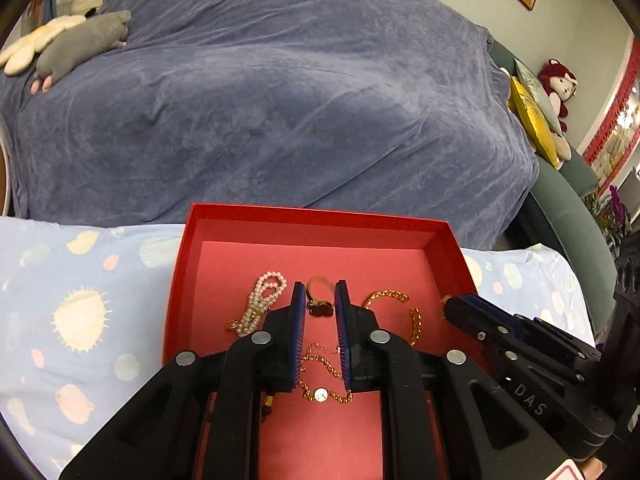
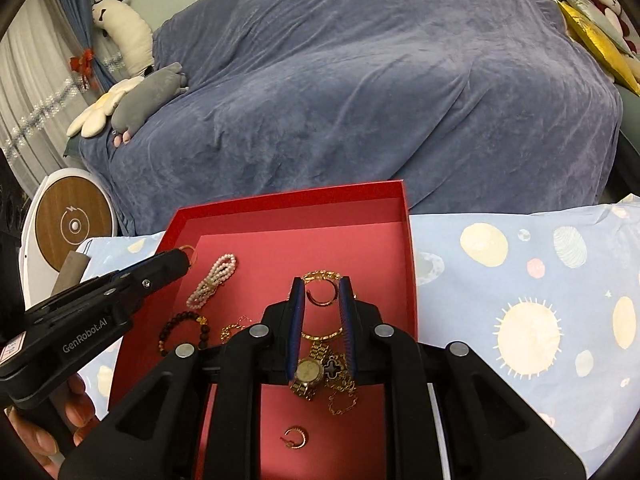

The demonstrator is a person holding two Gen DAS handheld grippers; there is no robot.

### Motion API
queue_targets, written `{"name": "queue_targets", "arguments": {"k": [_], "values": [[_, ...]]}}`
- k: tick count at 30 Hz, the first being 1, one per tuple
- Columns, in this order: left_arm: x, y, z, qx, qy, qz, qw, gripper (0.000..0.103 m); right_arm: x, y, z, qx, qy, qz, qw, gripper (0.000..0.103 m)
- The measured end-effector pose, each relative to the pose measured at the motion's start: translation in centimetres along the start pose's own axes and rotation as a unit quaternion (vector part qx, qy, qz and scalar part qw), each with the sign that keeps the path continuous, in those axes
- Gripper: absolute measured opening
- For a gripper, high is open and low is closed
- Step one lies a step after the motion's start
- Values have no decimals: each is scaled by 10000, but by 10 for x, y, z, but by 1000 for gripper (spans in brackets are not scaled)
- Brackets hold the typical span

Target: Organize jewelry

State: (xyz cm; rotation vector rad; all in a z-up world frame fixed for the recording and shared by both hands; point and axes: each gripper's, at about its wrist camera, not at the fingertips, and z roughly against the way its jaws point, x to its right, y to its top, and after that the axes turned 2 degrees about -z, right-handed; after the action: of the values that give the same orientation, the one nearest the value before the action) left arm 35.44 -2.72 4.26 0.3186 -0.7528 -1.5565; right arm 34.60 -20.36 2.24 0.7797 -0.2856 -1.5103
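Observation:
A red box (image 1: 184,280) (image 2: 410,264) lies on the patterned sheet and holds several pieces of jewelry. In the left wrist view my left gripper (image 1: 319,292) is open over the box, with a dark-stoned gold ring (image 1: 319,307) between its fingertips, a pearl strand (image 1: 262,304) to its left and a thin gold chain with a disc (image 1: 320,394) under its fingers. In the right wrist view my right gripper (image 2: 322,290) is open around a gold open ring (image 2: 321,294). A gold watch (image 2: 309,374), a clover pendant chain (image 2: 334,372) and a small hoop earring (image 2: 296,438) lie below it.
A blue-grey blanket covers the sofa (image 1: 280,100) behind the box. Plush toys (image 1: 80,44) lie at its left. A dark bead bracelet (image 2: 182,334) and a gold link bracelet (image 1: 400,308) lie in the box. A round white and wood device (image 2: 72,224) stands at left.

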Motion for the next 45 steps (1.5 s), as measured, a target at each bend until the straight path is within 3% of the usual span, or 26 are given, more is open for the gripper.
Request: {"name": "queue_targets", "arguments": {"k": [4,8,10,17,23,31,45], "values": [[-6,-2,5,115,75,107,9998,42,4,0,11,183,-40,-17,9998,28],[-5,-7,28,245,90,110,9996,52,1,-2,39,365,44,2,9993,29],[-2,-11,46,332,159,42,9993,58,-2,-7,60,478,70,56,9988,35],[14,-56,123,696,497,-369,9957,74,-17,-53,133,637,223,173,9976,46],[15,-113,158,522,637,-380,9959,74,-29,-109,166,605,85,335,9976,51],[11,-174,171,288,824,-236,9959,74,-33,-160,173,356,102,236,9990,51],[-9,-183,137,-52,1068,-6,9943,80,-29,-169,139,100,-117,209,9997,66]]}}
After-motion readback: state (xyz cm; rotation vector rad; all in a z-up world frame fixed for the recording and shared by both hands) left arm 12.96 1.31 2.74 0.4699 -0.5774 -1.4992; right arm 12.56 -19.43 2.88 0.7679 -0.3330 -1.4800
